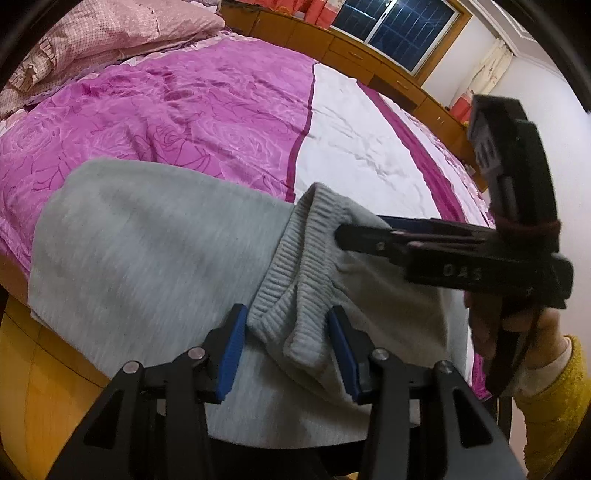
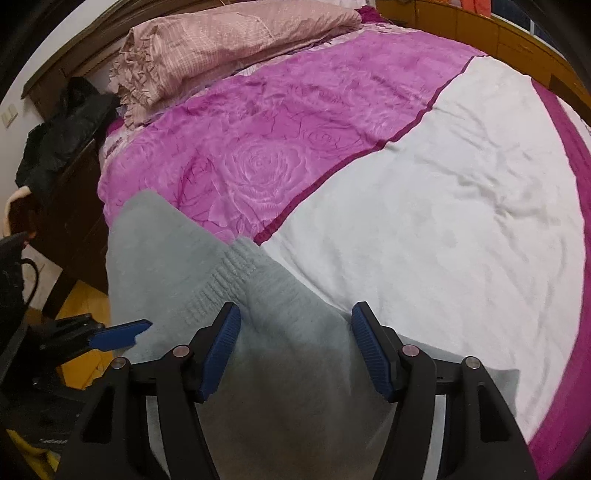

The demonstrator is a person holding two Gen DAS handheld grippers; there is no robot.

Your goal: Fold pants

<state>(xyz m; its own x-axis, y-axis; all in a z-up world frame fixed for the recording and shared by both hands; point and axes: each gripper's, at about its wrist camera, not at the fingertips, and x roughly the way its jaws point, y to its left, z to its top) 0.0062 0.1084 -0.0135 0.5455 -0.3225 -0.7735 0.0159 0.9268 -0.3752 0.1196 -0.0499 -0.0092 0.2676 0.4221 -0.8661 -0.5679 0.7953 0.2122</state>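
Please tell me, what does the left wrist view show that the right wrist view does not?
Only the left wrist view shows the dark window, the person's yellow sleeve and the whole right gripper from the side. Only the right wrist view shows the dark clothing heaped beside the bed. Both show the grey pants with their ribbed cuffs, the pink rose blanket and the white sheet.

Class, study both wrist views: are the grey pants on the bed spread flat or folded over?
Folded over. The grey pants lie doubled on the bed: their ribbed cuffs rest on top of the wide grey panel, not stretched away from it.
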